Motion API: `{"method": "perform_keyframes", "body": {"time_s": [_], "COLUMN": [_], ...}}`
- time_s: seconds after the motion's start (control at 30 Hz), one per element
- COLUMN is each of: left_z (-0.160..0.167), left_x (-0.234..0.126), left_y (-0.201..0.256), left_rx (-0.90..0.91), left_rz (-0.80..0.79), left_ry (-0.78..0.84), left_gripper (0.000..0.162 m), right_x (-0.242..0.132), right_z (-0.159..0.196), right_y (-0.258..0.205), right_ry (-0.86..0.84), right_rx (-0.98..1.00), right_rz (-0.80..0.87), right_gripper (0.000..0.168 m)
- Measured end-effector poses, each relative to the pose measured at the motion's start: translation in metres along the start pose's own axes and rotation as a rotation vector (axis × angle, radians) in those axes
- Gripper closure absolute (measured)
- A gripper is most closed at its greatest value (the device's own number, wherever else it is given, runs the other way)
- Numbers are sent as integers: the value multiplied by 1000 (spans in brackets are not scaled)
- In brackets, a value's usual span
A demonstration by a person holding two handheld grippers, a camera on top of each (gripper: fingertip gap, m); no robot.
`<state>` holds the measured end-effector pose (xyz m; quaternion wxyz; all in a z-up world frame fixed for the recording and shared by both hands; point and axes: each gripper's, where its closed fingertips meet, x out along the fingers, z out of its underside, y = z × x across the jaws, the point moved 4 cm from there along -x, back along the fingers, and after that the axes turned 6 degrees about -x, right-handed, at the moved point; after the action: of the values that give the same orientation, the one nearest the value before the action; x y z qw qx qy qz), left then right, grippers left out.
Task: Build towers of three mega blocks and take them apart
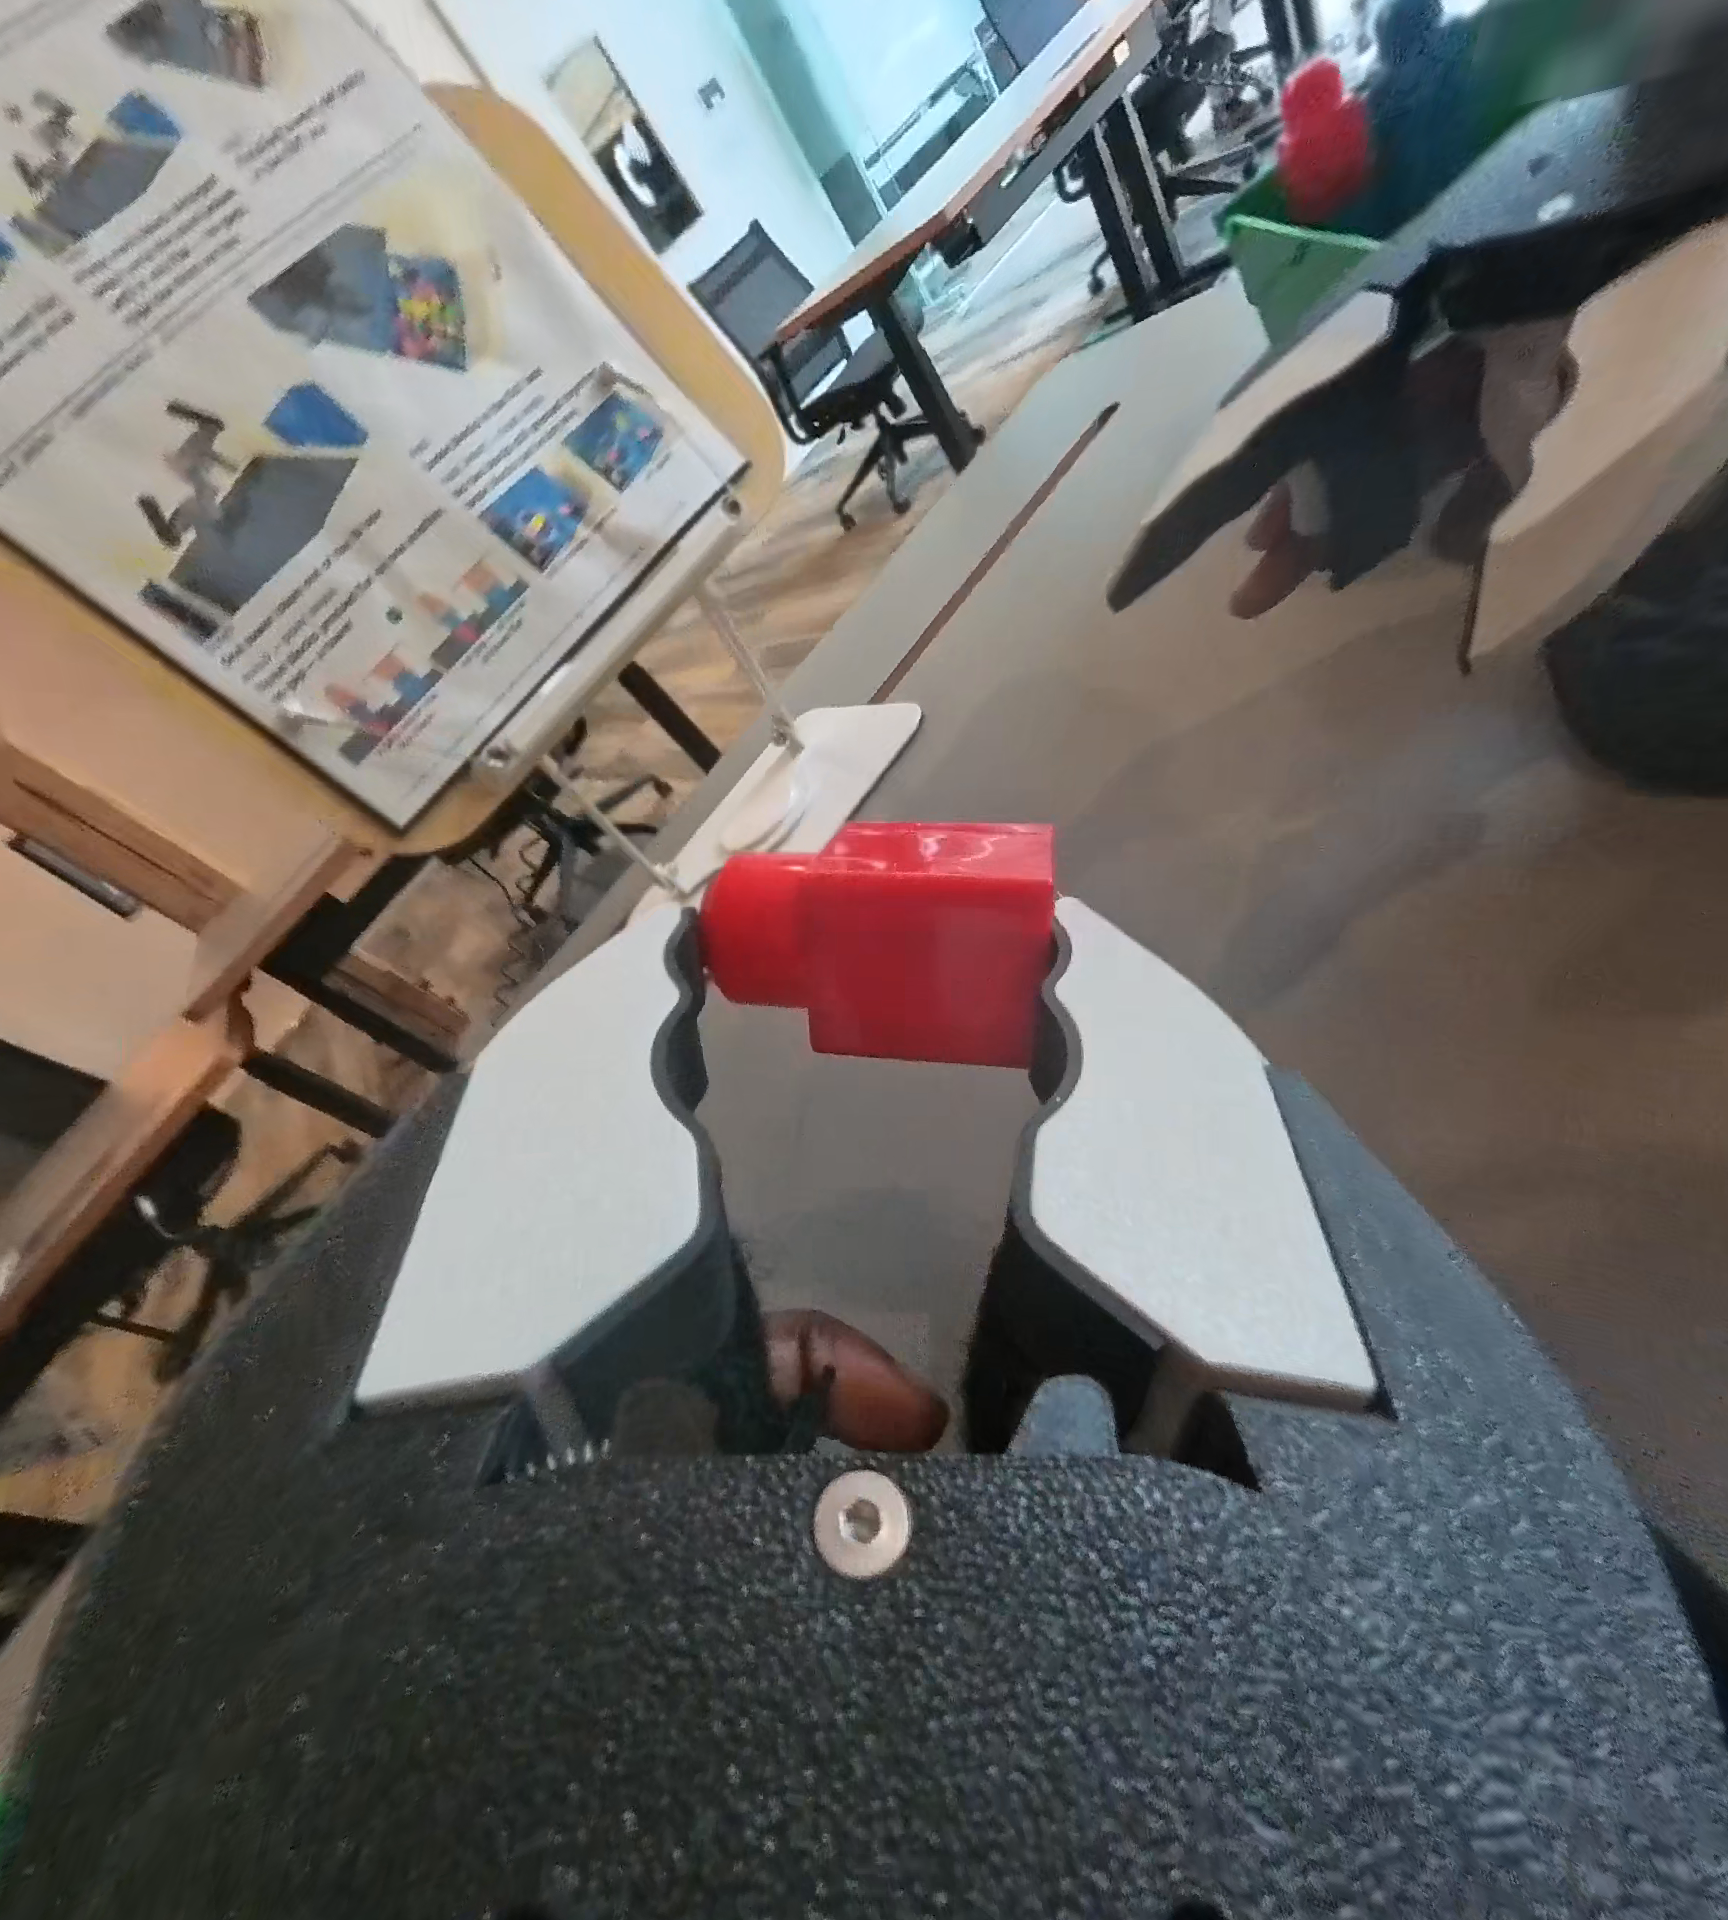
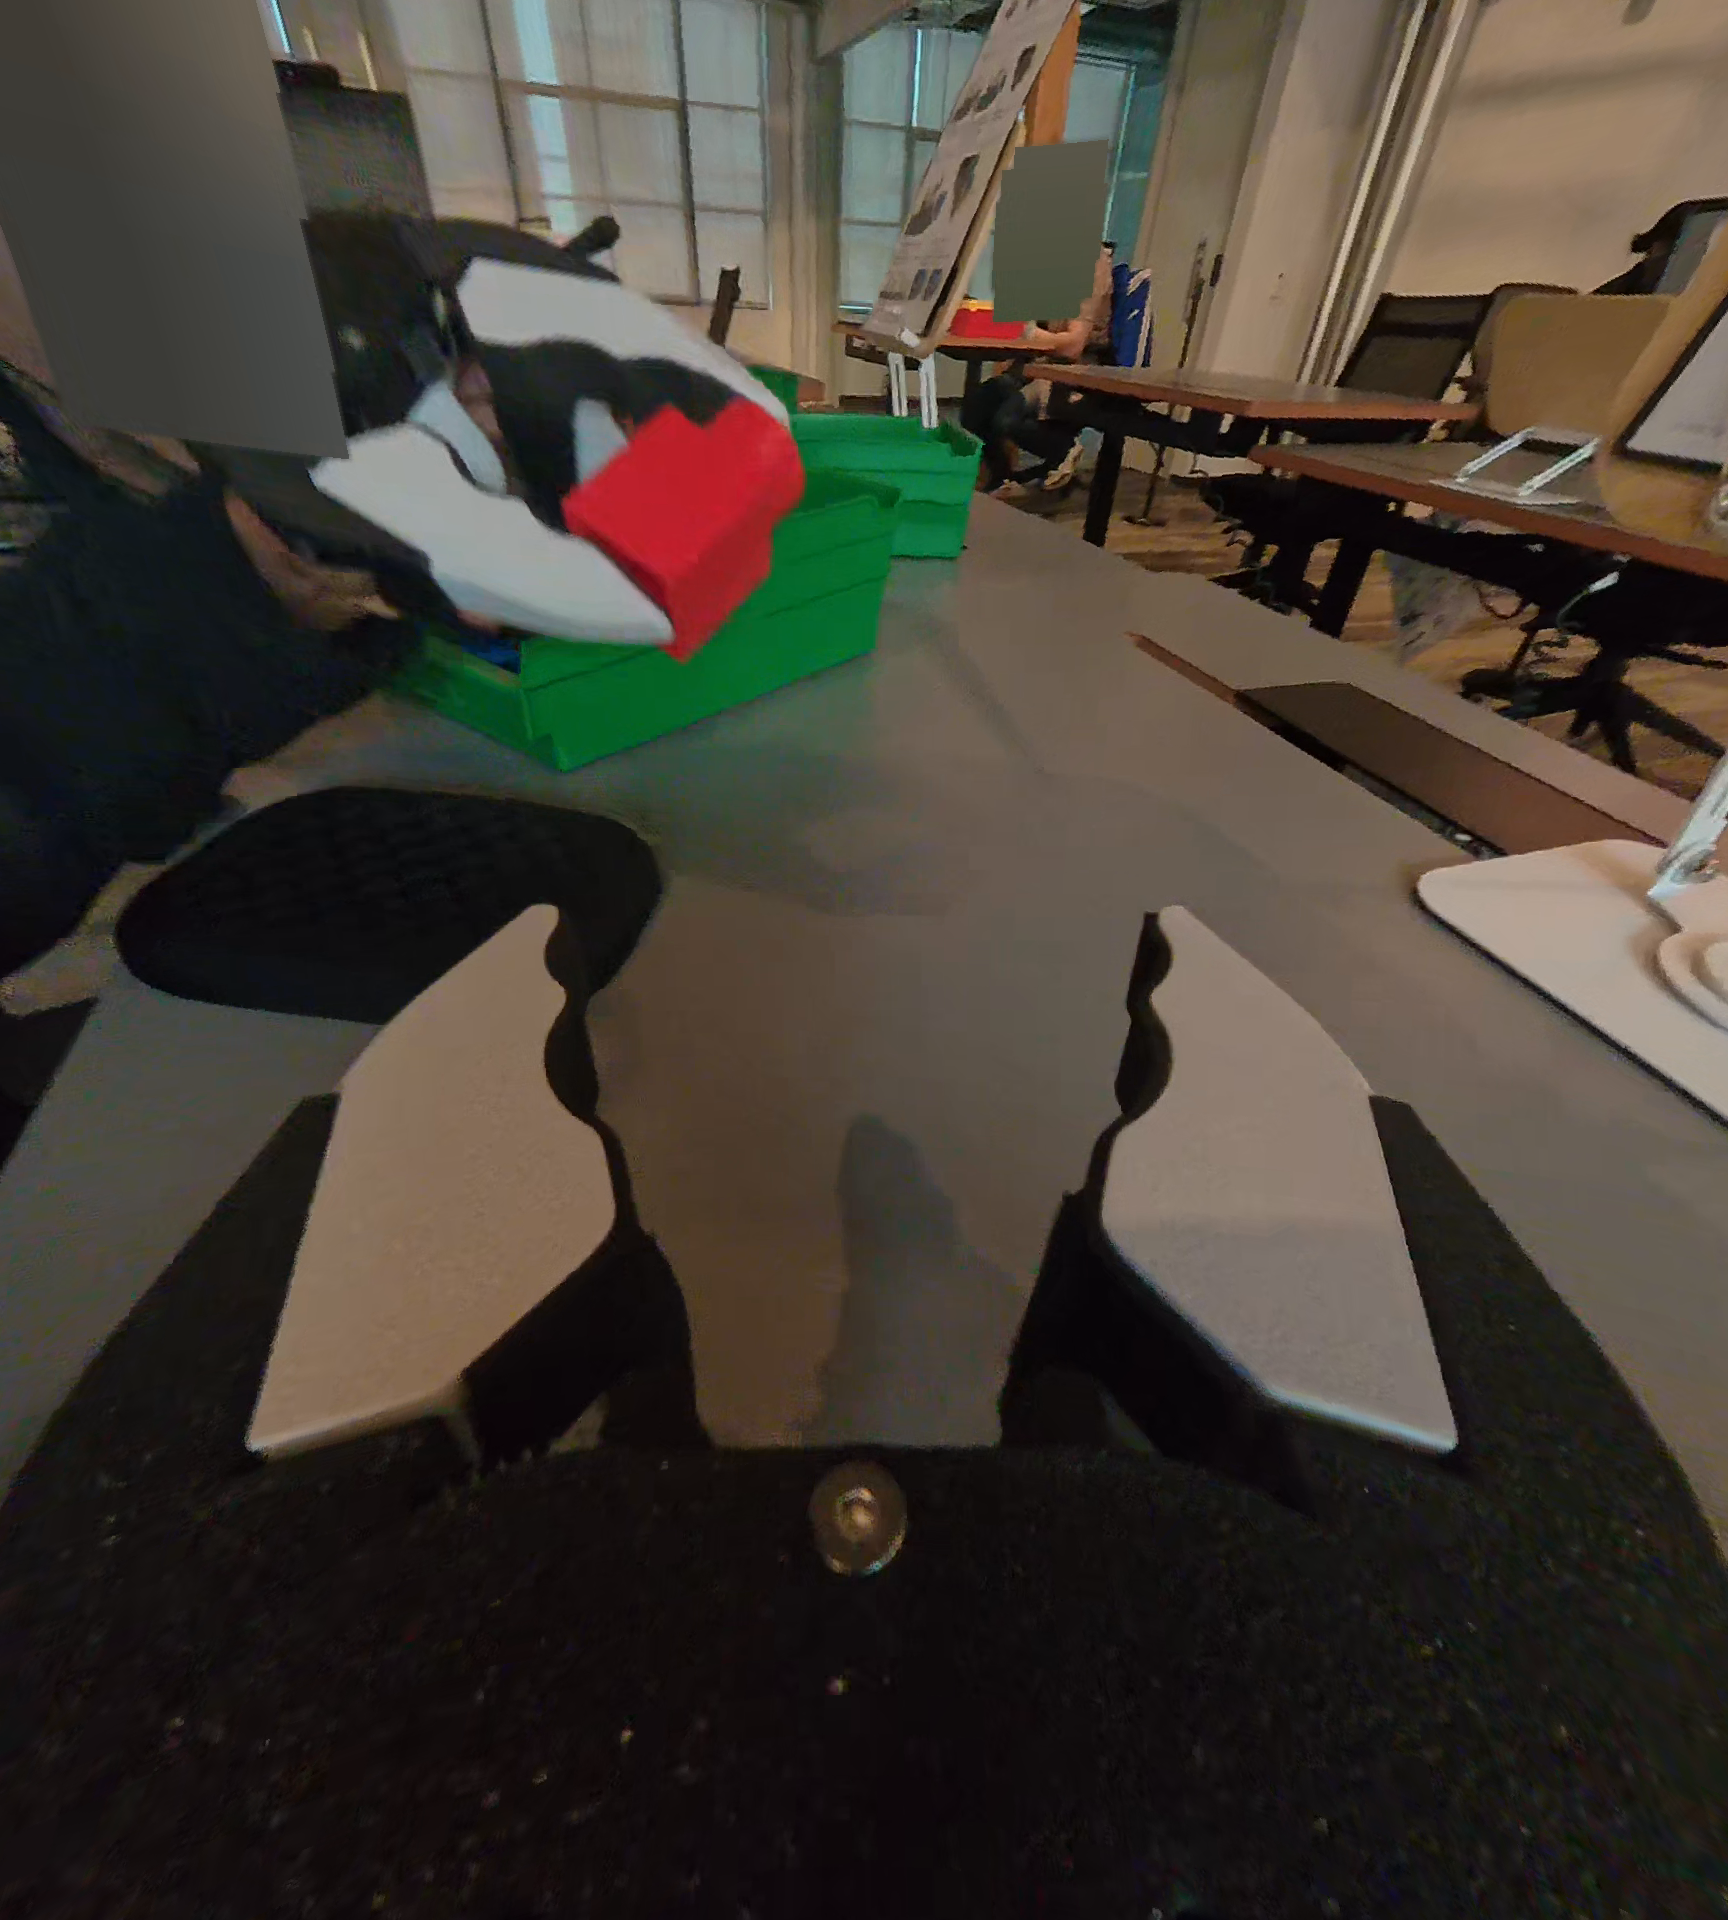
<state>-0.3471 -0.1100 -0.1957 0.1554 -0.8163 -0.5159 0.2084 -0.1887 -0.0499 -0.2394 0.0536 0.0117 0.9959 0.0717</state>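
the left gripper (image 1: 875, 966) is clenched on a glossy red plastic mega block (image 1: 891, 940), pinched at the very tips of its pale fingers (image 1: 569, 1174), the block's long axis lying crosswise between the jaws with its round stud pointing to the left finger. it hangs above the smooth grey tabletop (image 2: 943, 790). the right gripper (image 2: 860, 997) is released, its jaws spread wide and holding nothing, low over bare table, so the left is the one nearer any stacking move. farther off sits a green plastic bin (image 2: 694, 675); it probably holds more blocks, though blur hides most of its contents.
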Motion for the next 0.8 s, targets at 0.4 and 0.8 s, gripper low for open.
{"method": "perform_keyframes", "body": {"time_s": [0.4, 0.8], "left_z": [12, 18], "left_x": [44, 50], "left_y": [46, 63], "left_rx": [275, 539], "left_rz": [-156, -273], "left_ry": [-6, -46], "left_gripper": [102, 102], "right_x": [18, 64], "right_z": [-11, -23], "right_y": [-8, -6], "right_ry": [-143, -285], "right_rx": [88, 79], "right_rz": [-20, -2], "right_gripper": [87, 116]}}
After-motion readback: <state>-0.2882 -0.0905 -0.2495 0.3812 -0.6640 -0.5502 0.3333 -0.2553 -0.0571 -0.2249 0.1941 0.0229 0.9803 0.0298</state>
